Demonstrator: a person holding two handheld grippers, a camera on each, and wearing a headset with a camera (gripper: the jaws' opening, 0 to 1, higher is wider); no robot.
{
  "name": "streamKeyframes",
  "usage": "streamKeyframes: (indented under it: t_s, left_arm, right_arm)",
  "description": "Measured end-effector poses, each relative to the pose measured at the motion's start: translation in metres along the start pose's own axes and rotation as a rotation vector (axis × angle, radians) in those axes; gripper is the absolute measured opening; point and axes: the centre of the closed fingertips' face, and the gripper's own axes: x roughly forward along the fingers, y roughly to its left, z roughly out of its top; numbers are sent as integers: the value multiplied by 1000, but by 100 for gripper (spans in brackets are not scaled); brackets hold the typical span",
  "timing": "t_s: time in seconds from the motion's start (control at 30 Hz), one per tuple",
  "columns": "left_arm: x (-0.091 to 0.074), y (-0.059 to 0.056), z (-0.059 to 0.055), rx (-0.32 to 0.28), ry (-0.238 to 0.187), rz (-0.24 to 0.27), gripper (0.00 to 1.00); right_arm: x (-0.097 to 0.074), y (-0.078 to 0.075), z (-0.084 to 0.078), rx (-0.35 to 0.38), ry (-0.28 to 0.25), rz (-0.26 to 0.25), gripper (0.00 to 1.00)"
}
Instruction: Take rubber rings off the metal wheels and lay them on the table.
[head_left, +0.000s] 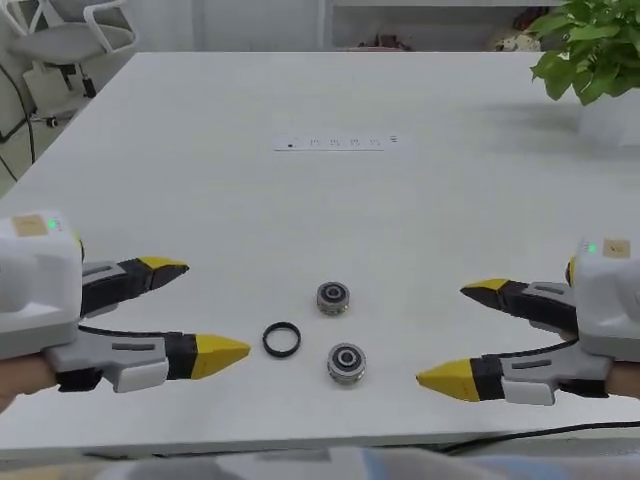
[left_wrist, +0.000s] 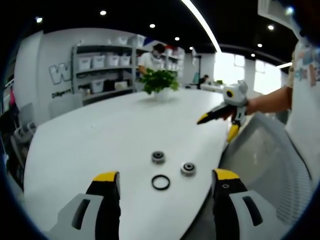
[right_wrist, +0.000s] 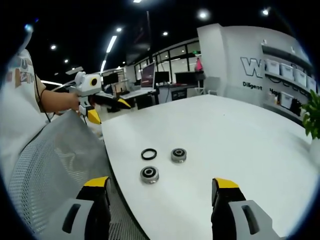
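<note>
Tabletop layout, head view: black rubber ring (head_left: 282, 340) flat on white table (head_left: 300, 200), off both wheels, near the front edge. Just right of it, near round metal wheel (head_left: 346, 362), silver with a dark centre. Beyond those 2, far round metal wheel (head_left: 333, 297), same look. All 3 close together, none touching. Cannot tell whether either wheel carries a ring of its own.

Tool state: left gripper (head_left: 215, 308), pale grey body with black jaws and yellow tips, released, jaws wide apart, grasping nothing, above the table left of the ring. Same for right gripper (head_left: 442, 334), same build, released and empty, right of the wheels, well apart from them. Tips of both pointing inward toward the cluster.

Left gripper view: ring nearest, between the 2 yellow tips, wheels just past it, other gripper across the table in a person's hand. Right gripper view: near wheel closest, ring and far wheel behind it, grey mesh chair back (right_wrist: 65, 150) at the table edge.

Far side of table: thin strip of small labels (head_left: 335, 142) and leafy green plant (head_left: 590, 45) at the right corner.
</note>
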Motion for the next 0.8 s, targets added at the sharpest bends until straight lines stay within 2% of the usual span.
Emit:
streamKeyframes:
  t_s: [0.27, 0.53, 0.8]
  left_arm:
    - [-3, -3, -2, 9, 8, 3, 77]
    - [-5, 3, -6, -36, -8, 31, 77]
    - [-4, 2, -9, -7, 9, 34, 77]
  right_arm:
    - [-3, 0, 1, 5, -11, -13, 84]
    - [-5, -1, 2, 17, -19, -27, 84]
    - [-5, 0, 2, 15, -14, -39, 84]
